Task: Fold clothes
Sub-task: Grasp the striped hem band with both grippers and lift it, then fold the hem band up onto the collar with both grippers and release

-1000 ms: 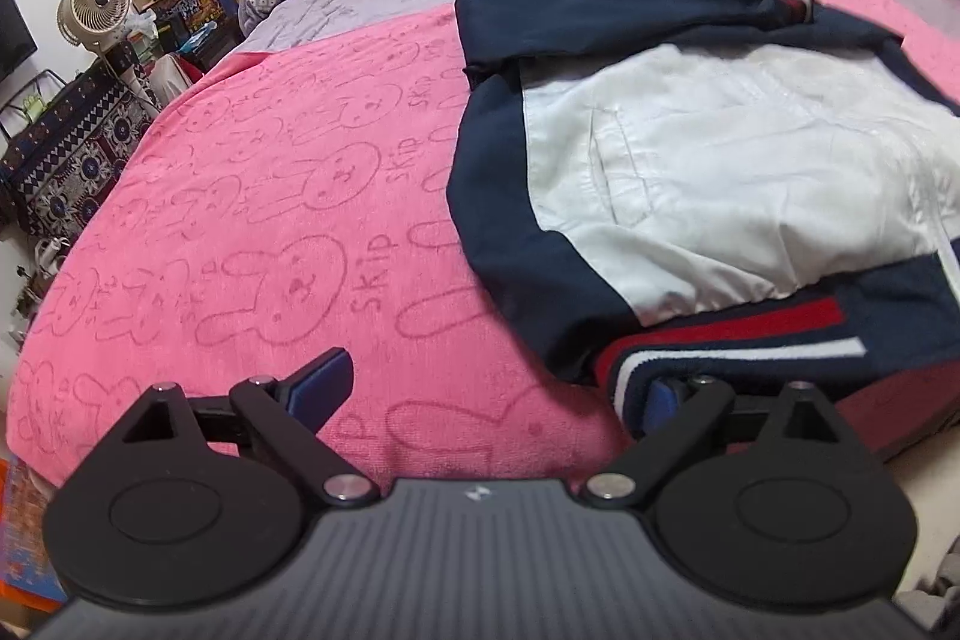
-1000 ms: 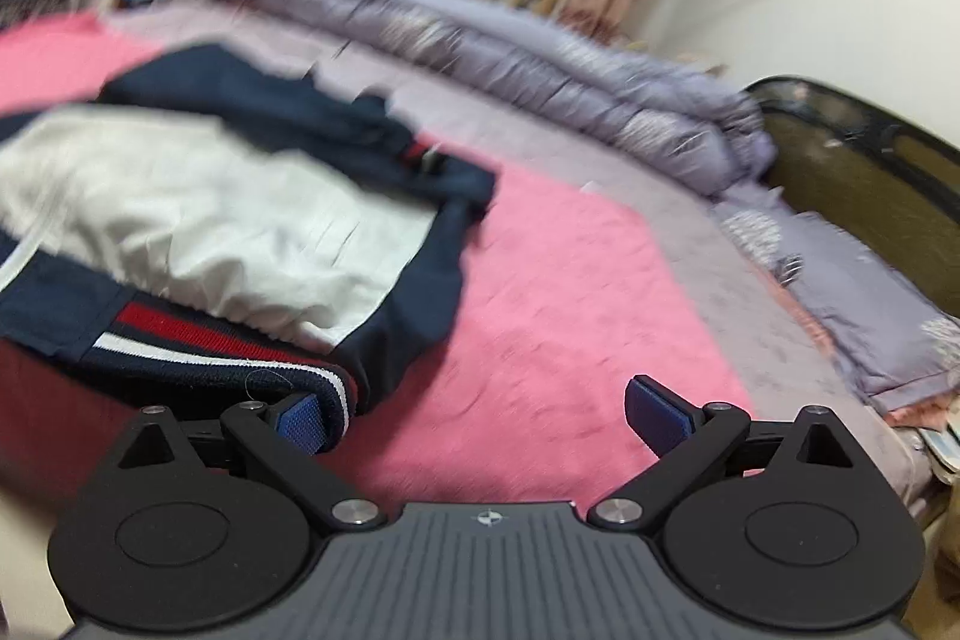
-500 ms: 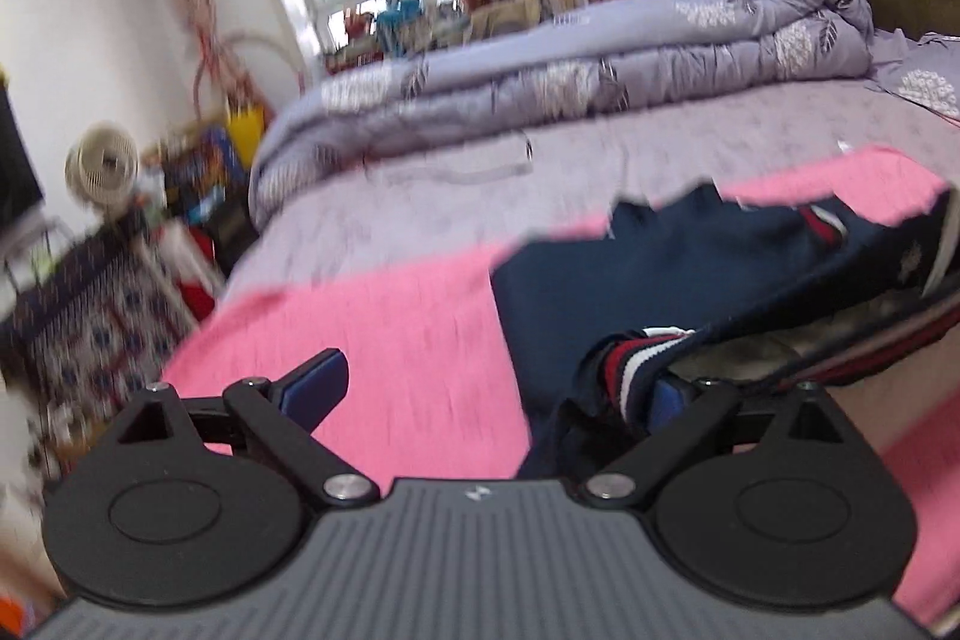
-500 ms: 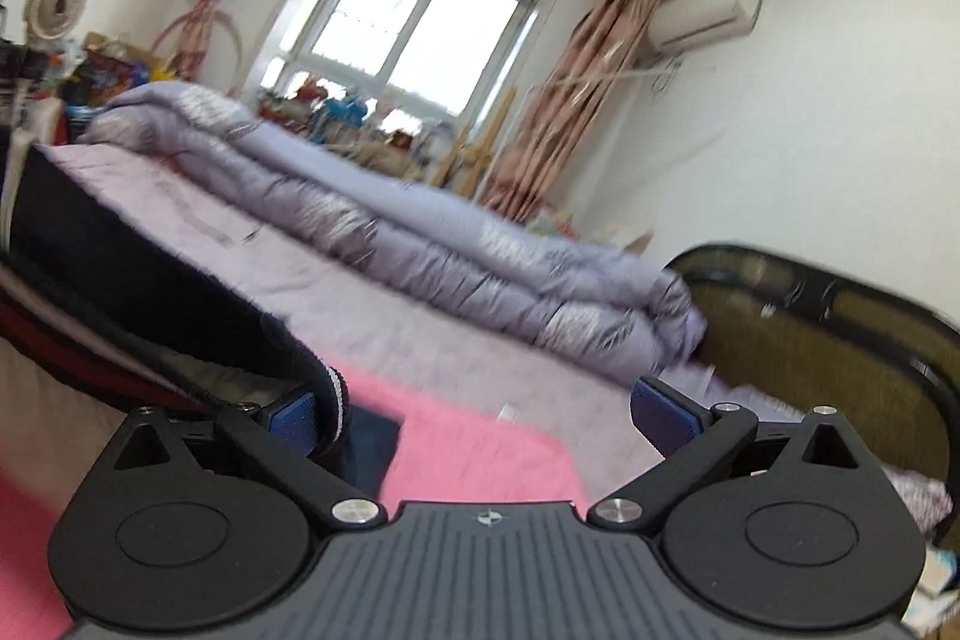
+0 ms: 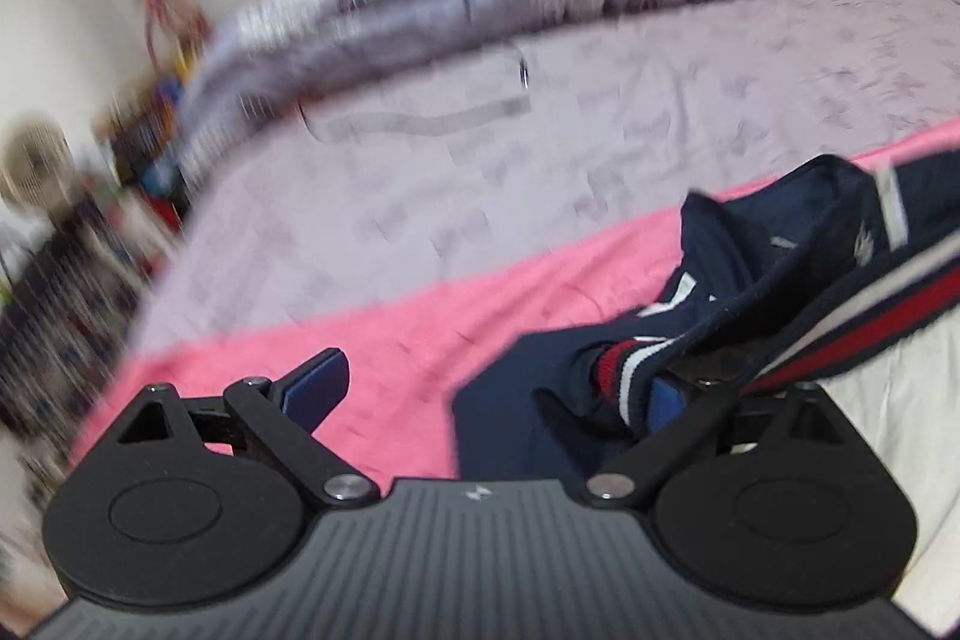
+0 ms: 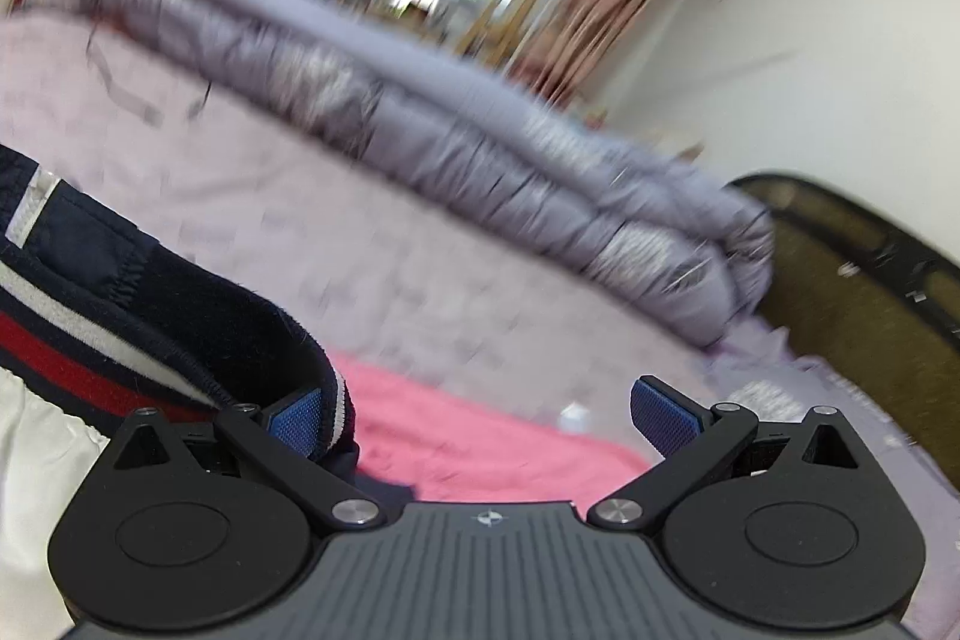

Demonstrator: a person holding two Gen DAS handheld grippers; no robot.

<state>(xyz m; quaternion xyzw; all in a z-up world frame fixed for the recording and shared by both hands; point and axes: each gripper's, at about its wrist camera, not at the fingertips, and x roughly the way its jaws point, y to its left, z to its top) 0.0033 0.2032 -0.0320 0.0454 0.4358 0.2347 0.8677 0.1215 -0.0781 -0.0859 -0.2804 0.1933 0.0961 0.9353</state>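
Navy jacket point(image 5: 798, 244) hem draped over spread left tongs point(image 5: 498, 388), right tongs point(image 6: 480, 415); lower evenly onto bed point(image 5: 420, 196).

Both wrist views look low across the bed point(image 5: 540, 112), sharing the jacket hem point(image 6: 120, 328).

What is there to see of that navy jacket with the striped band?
The jacket is dark navy cloth with a pale, whitish inner panel and a ribbed hem band striped navy, white and red. It is lifted and bunched, not flat, above the pink blanket on the bed. The hem drapes over one finger of each gripper: the left gripper and the right gripper both stand open, hooked under it rather than pinching. Blur hides finer detail.
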